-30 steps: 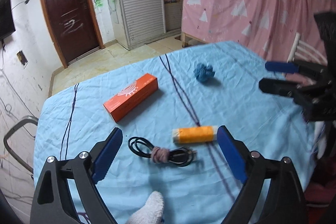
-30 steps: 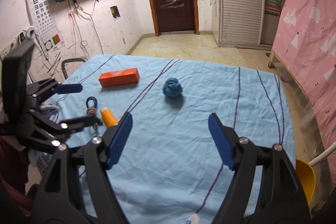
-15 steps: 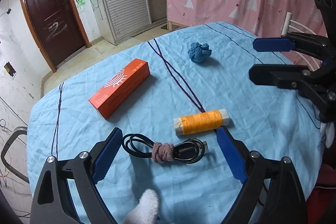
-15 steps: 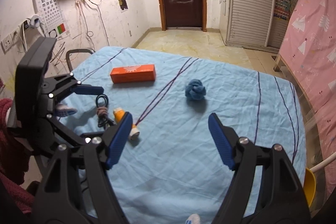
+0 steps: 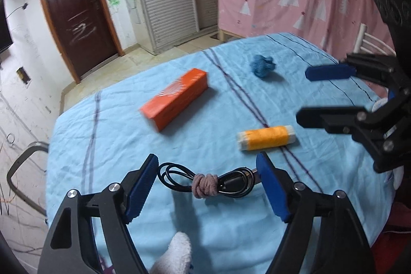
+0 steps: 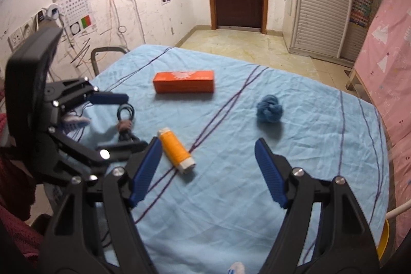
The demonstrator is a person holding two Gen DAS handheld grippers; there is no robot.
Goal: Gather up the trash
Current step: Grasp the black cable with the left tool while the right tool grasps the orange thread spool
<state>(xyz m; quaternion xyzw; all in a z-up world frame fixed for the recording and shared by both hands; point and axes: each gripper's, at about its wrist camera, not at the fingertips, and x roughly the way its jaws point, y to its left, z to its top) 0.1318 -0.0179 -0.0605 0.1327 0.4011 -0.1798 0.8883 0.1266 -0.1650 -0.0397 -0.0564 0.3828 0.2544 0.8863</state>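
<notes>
Left hand-held gripper [image 5: 206, 184] spread wide around coiled black cable [image 5: 205, 180], low centre of frame, gripping nothing. Right hand-held gripper [image 6: 208, 166] likewise open and empty above blue-sheeted counter [image 6: 321, 145]. Orange spool [image 6: 176, 150] beside its left finger; orange box [image 6: 183, 85] and blue wad [image 6: 269, 112] farther up frame.

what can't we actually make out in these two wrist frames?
- Coiled black cable tied with a pinkish band: the plug end sits behind the left tool's finger; in the right wrist view that tool covers much of it.
- Orange rectangular box: print blurred, unreadable in both views.
- Yellow object: cut by the right wrist frame edge, unidentifiable.
- Crumpled blue wad: material unclear.
- White fuzzy item: cropped at the bottom edge.
</notes>
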